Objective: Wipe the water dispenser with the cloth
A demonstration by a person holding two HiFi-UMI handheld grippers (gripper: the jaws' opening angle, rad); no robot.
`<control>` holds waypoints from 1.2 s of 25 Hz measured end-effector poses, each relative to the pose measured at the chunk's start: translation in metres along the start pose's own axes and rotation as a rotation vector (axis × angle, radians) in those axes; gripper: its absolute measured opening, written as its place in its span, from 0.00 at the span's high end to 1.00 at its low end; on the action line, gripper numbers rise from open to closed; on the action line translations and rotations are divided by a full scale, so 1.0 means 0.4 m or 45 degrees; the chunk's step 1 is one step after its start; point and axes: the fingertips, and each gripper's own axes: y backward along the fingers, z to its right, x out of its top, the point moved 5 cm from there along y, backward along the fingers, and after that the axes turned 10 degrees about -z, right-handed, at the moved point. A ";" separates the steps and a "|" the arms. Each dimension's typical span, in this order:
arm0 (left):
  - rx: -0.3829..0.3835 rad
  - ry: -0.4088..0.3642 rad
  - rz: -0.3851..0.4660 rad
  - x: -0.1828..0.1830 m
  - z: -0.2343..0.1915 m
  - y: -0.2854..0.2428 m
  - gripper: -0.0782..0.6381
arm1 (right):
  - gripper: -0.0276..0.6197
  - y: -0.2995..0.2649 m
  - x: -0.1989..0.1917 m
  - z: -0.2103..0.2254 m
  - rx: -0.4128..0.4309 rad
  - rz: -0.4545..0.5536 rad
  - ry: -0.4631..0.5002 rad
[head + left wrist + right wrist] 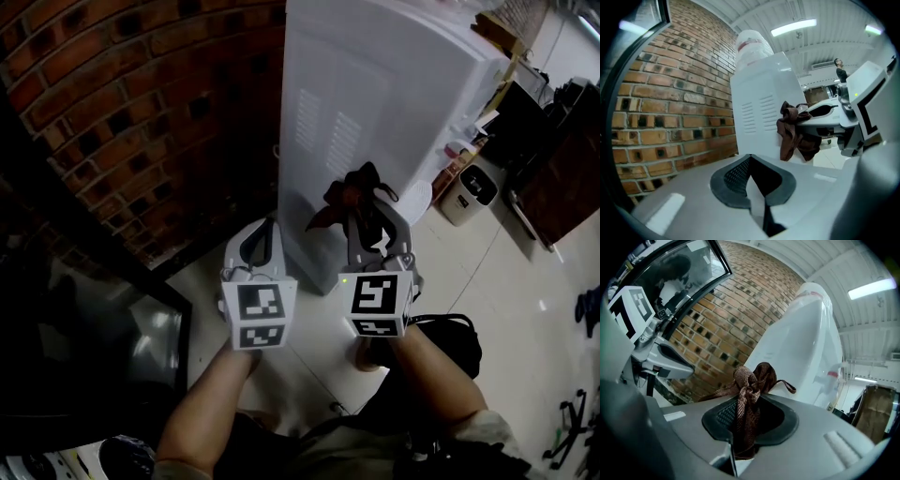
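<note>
- Brown cloth [330, 208] shows in our head view, bunched at the tip of the right tool [364, 208], which is held against the vented side panel of the white water dispenser [375, 103]. We cannot tell whether the cloth touches the panel.
- Our left tool [265, 230] is just beside the right one, at the dispenser's lower corner and above the pale tiled floor [506, 281]. A brick wall [122, 112] stands to the left.
- From the left gripper view, we see the left tool [751, 180] clenched, its dark pads meeting with only themselves between them.
- Ahead of it rises the water dispenser [759, 108] with its bottle [752, 44] on top. The cloth [790, 133] hangs from the right tool [806, 119], in front of the dispenser's side.
- From the right gripper view, we see the right tool [745, 416] grasping the cloth [750, 380]. The fabric is pinched between the pads, and a knotted wad sticks out past them.
- Beyond the wad is the water dispenser [801, 352], the brick wall [731, 315] is beside it, and the left tool [677, 366] is at the left edge.
</note>
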 end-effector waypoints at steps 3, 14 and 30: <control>-0.024 -0.034 -0.070 -0.079 0.016 -0.042 0.89 | 0.82 -0.037 -0.093 -0.062 0.039 -0.094 0.000; -0.188 -0.098 -0.347 -0.385 0.101 -0.175 0.89 | 0.82 -0.156 -0.441 -0.292 0.197 -0.466 0.161; -0.217 -0.045 -0.471 -0.468 0.090 -0.200 0.89 | 0.82 -0.254 -0.801 -0.511 0.382 -0.872 0.316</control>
